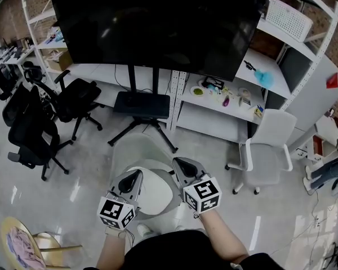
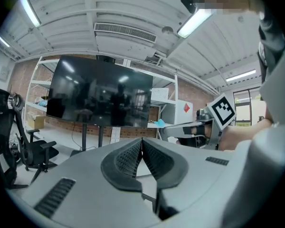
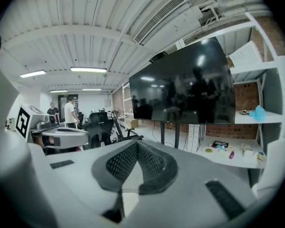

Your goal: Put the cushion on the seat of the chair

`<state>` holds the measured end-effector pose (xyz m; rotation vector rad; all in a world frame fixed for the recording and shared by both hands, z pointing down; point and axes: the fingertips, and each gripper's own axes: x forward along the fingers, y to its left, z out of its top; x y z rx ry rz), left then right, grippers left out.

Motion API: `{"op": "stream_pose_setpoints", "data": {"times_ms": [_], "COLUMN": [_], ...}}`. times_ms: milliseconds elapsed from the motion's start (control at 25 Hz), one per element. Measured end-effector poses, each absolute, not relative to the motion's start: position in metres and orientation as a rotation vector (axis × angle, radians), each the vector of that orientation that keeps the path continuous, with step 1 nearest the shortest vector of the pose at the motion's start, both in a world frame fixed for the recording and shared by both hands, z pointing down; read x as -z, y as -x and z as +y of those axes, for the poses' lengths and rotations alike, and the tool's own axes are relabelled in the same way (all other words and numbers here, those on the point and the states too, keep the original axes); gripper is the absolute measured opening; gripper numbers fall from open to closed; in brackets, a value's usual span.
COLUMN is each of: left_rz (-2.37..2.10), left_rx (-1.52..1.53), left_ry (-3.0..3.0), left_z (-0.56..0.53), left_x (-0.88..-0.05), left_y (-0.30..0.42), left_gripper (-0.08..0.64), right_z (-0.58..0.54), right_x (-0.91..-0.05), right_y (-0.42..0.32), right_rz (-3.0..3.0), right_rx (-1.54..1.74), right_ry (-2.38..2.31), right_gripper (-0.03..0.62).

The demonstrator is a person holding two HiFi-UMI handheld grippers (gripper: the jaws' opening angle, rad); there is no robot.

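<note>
The television screen [image 1: 158,21] is glossy black, and the pale floor [image 1: 214,153] shines with reflections. The left gripper [image 2: 142,140] has a smooth, matt grey plastic shell, and its dark pads [image 2: 126,158] are finely ribbed.

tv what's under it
A black stand with a tray and splayed legs, white shelves behind it. The tv covers the tops of the stand's posts.
</note>
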<state>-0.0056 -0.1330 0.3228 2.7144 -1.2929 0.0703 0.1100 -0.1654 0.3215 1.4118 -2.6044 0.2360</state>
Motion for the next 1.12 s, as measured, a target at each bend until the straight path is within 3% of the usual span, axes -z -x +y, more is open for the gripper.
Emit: {"op": "stream_pose_setpoints", "data": {"times_ms": [1120], "left_rz": [-1.371], "left_rx": [0.058], "left_ry": [-2.762], "left_z": [-0.129], "left_x": [-0.28], "left_y": [-0.007], "left_gripper": [0.012], "right_z": [-0.168], "right_x": [-0.289], "right_y": [-0.117], "right_rz": [-2.72], "right_rx": [-0.156], "right_ry": [-1.399], "right_gripper": [0.006]}}
